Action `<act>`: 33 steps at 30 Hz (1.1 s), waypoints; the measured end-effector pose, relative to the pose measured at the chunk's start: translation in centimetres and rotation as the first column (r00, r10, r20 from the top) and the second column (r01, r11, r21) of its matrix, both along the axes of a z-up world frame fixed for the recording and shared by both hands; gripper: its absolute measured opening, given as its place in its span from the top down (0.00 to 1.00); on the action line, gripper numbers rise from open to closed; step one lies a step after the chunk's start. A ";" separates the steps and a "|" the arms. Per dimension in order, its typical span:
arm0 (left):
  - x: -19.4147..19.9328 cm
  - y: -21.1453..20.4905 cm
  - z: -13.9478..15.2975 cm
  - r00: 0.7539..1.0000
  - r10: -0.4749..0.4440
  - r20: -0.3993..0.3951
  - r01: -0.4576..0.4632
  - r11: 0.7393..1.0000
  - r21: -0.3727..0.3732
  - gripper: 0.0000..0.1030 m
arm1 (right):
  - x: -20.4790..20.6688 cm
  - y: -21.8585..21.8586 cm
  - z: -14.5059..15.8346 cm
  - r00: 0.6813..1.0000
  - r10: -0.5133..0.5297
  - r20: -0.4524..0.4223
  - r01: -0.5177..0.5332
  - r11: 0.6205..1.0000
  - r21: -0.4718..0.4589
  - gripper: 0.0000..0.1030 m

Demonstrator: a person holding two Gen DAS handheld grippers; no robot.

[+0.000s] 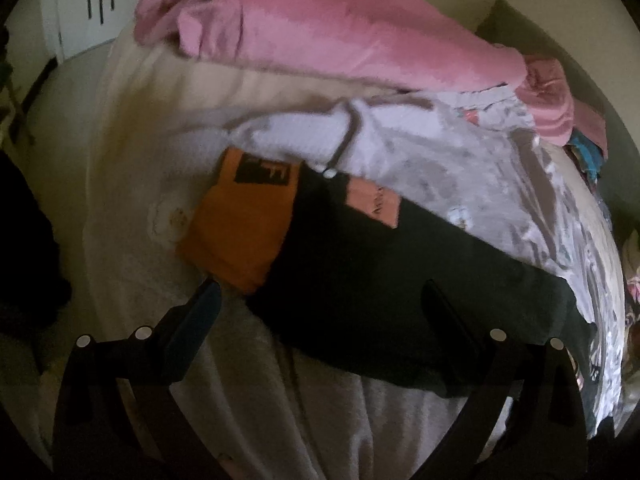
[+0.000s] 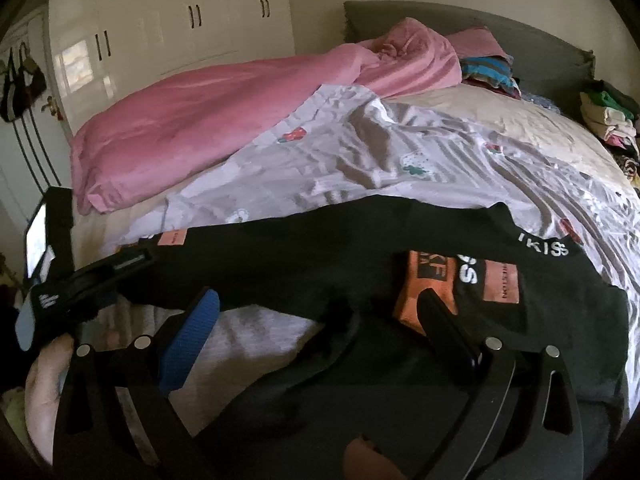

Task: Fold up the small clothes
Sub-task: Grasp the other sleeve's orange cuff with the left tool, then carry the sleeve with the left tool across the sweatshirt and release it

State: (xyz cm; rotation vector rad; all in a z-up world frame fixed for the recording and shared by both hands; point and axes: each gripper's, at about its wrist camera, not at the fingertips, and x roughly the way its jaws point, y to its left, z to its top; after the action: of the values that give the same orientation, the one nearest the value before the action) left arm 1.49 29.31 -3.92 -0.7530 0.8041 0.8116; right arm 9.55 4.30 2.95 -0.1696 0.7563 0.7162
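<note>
L gripper (image 1: 320,300): jaws wide | R gripper (image 2: 320,304): jaws wide (both empty)

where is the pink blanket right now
The pink blanket lies bunched along the far left side of the bed in the right wrist view, beyond the grey printed sheet and the black garment.

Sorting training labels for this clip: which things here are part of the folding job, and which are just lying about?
Job: black garment with orange panel; left gripper; right gripper.

Lying about: pink blanket, printed sheet, folded stacks near headboard, wardrobe.
</note>
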 end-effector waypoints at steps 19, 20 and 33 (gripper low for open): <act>-0.1 2.4 1.4 0.977 -0.085 0.198 0.070 0.994 0.080 0.90 | -0.6 -5.2 0.6 0.991 -0.128 -0.032 0.130 0.987 0.094 0.04; -0.2 2.4 1.7 0.973 -0.094 0.209 0.077 0.993 0.086 0.91 | -0.6 -5.6 0.8 0.990 -0.136 -0.031 0.139 0.985 0.100 0.04; 0.0 -1.9 7.5 0.911 -0.269 0.312 0.204 0.953 0.226 0.92 | 0.2 -11.6 1.2 0.961 -0.267 -0.071 0.275 0.949 0.152 0.04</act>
State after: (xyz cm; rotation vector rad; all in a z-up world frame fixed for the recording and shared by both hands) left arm 1.53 27.44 3.59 -0.5898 0.4866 0.5093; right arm 9.76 -7.30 4.11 0.0986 0.7479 0.5173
